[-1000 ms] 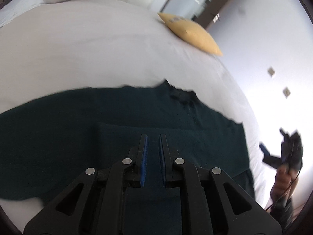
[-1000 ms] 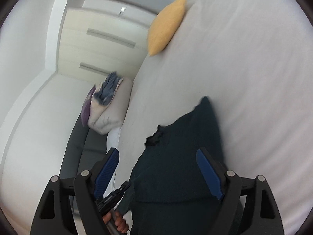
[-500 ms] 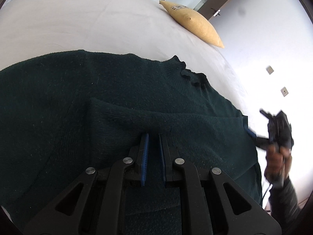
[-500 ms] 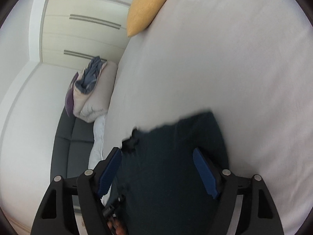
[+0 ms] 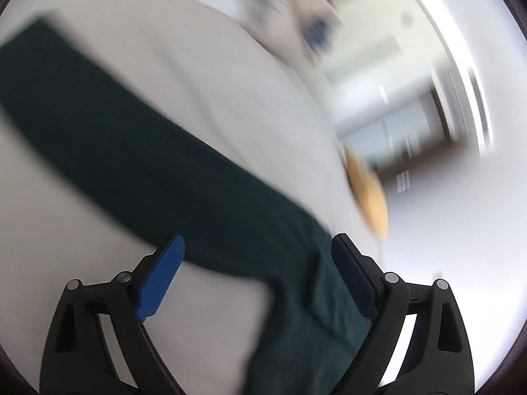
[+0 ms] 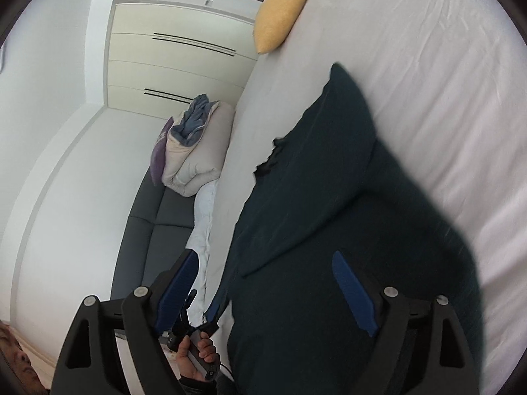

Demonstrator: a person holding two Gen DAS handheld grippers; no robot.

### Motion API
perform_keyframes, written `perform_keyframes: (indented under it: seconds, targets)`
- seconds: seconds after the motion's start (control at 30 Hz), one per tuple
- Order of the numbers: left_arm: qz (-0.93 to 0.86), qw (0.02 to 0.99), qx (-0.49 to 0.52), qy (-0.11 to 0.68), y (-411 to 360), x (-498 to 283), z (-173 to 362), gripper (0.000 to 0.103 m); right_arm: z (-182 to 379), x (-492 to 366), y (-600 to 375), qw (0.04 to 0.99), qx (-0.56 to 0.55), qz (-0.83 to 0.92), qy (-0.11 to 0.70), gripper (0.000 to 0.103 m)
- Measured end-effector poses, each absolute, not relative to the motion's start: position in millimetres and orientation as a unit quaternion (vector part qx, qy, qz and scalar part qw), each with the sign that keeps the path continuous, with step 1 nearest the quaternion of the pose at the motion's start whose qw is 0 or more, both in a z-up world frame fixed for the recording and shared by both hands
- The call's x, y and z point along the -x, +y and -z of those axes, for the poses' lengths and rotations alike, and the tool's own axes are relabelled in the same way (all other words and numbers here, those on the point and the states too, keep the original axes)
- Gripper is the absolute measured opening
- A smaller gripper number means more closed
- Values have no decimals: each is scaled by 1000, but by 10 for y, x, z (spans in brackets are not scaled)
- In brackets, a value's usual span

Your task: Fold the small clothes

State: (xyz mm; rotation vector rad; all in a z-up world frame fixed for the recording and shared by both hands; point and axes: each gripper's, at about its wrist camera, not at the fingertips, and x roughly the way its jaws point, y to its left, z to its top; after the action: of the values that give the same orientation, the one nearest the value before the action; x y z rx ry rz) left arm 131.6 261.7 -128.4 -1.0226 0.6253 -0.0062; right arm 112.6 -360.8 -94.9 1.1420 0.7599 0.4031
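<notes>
A dark green knit sweater (image 6: pixel 329 197) lies spread on the white bed sheet (image 6: pixel 428 65), with one part folded over its body. In the blurred left wrist view a long sleeve of the sweater (image 5: pixel 148 164) runs from upper left to lower right. My left gripper (image 5: pixel 258 240) hovers over it, its jaws opening wide; cloth lies below them and no pad presses on it. My right gripper (image 6: pixel 263 256) hangs above the sweater body, its jaws opening and holding nothing. A hand (image 6: pixel 197 355) carries the left gripper at the bed's edge.
A yellow pillow (image 6: pixel 281 13) rests at the far end of the bed. A rolled duvet with clothes (image 6: pixel 194 154) sits on a grey sofa (image 6: pixel 148 230) beside the bed. Cream wardrobe doors (image 6: pixel 171 65) stand behind.
My left gripper was shut on the folded sweater cloth; it has let go, opened wide, rolled and swung away toward the sleeve. My right gripper has moved in over the sweater body.
</notes>
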Motion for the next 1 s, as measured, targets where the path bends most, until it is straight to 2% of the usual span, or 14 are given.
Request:
perform_keyframes:
  seconds: [0.13, 0.33, 0.57, 0.63, 0.67, 0.7, 0.77, 0.83, 1.0]
  targets:
    - [-57, 764, 599, 231, 3498, -801, 1493, 91, 933, -1158, -3271, 745, -524, -200, 360, 87]
    - [-93, 695, 691, 176, 4051, -563, 1781, 91, 880, -1248, -2824, 735, -516, -220, 382, 87]
    - [-125, 668, 719, 148, 4450, -534, 1905, 91, 812, -1247, -2648, 738, -508, -222, 384, 87]
    - [-131, 670, 717, 141, 4468, -587, 1925, 87, 816, -1174, -2681, 738, -511, -221, 383, 87]
    - [-133, 671, 716, 140, 4493, -640, 1941, 76, 818, -1171, -2676, 737, -512, -221, 382, 87]
    - [-133, 673, 714, 142, 4493, -626, 1963, 53, 817, -1164, -2669, 737, -512, -221, 381, 87]
    - [-118, 657, 729, 155, 4533, -766, 2074, 22, 819, -1155, -2665, 738, -513, -221, 380, 87]
    - [-124, 659, 723, 163, 4482, -837, 2097, 14, 825, -1154, -2664, 739, -511, -220, 380, 87]
    - [-106, 775, 590, 201, 4078, -1095, 1450, 11, 869, -1143, -2728, 740, -512, -217, 378, 86]
